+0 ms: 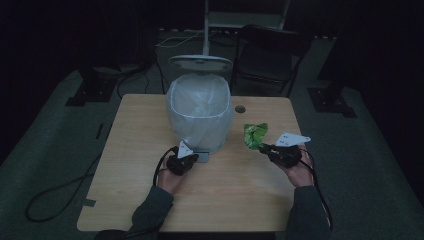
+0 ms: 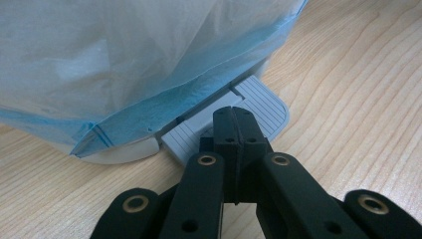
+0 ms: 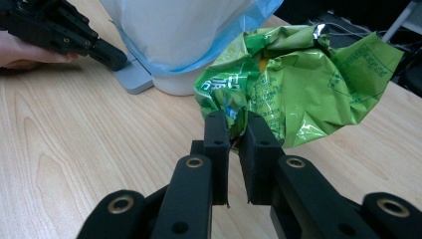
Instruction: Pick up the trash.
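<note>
Bin [image 1: 199, 117] mid-table [image 1: 135, 150], pedal [image 2: 234, 119] at its near foot, wrapper [image 1: 255, 135] to its right

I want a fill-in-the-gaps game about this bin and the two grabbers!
1. The right gripper has its jaws shut on a crumpled ____ wrapper.
2. The left gripper presses its shut jaws on the bin's grey ____.
3. The bin is lined with a pale bag and its lid stands ____.
4. The bin stands on a ____ table.

Missing words: green; pedal; open; wooden
</note>
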The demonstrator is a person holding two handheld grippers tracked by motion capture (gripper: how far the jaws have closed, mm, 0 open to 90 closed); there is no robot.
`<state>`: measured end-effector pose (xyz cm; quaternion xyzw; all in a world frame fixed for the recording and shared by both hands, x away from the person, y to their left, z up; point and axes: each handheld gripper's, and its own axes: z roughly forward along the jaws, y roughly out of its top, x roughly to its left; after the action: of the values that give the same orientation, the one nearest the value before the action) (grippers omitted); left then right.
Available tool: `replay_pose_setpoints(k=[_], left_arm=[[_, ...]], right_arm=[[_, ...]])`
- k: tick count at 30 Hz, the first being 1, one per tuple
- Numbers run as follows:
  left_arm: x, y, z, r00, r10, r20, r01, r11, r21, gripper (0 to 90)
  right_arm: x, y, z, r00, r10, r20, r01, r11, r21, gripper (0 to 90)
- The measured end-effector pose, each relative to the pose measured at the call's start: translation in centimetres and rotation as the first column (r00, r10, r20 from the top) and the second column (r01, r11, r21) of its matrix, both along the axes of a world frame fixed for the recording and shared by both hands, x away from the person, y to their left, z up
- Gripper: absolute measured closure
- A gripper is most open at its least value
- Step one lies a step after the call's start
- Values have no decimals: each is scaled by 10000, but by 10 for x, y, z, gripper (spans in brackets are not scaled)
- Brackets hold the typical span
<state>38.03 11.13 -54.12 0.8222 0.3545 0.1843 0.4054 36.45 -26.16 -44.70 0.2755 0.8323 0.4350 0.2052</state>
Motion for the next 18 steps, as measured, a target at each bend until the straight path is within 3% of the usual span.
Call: replay_pose_setpoints(k=[18], left_arm=[[0, 0, 0, 10000, 1, -6, -1, 10000, -27, 900]], right_arm=[[0, 5, 10, 9998, 75, 197, -72, 9999, -140, 821]])
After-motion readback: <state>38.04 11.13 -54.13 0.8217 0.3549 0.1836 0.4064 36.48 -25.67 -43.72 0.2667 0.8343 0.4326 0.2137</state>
